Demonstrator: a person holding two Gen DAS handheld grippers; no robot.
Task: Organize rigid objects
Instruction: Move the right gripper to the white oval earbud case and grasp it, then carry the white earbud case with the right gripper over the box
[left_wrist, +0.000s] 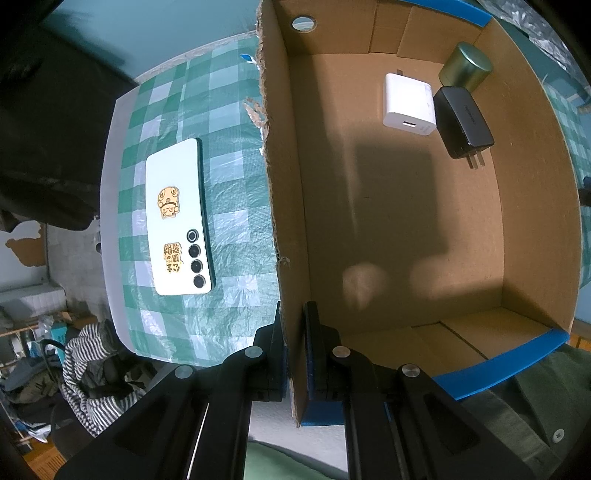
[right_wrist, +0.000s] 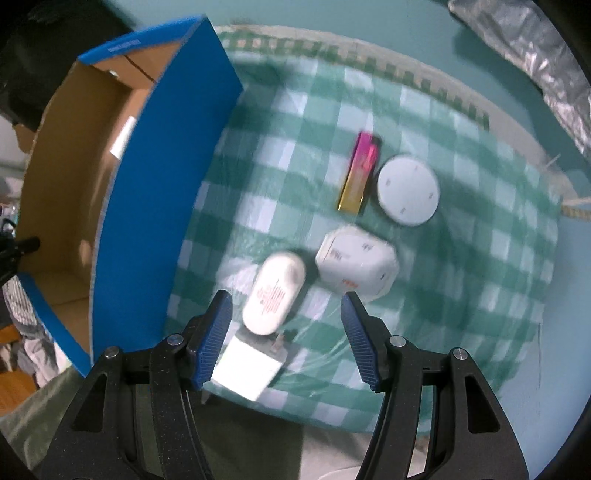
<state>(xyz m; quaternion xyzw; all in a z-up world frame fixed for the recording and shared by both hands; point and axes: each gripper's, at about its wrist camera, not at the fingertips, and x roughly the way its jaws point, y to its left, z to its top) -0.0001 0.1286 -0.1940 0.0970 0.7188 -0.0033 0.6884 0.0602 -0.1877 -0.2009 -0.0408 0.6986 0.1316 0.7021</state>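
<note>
Left claw (left_wrist: 295, 354) pinches the cardboard box (left_wrist: 406, 206) wall; right claw (right_wrist: 286, 321) hangs open, empty.

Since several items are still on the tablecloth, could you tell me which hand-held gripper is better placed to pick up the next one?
Probably the right hand-held gripper: it is open above the white oval case. The left one is shut on the cardboard box wall.

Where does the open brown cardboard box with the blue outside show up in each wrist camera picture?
Left wrist view: the cardboard box fills the centre and right, seen from above into its brown inside; the left gripper is shut on its near wall.
Right wrist view: the box is at the left edge, its blue outer wall facing the camera.
Shared landmark: the green and white checked tablecloth under it.
</note>
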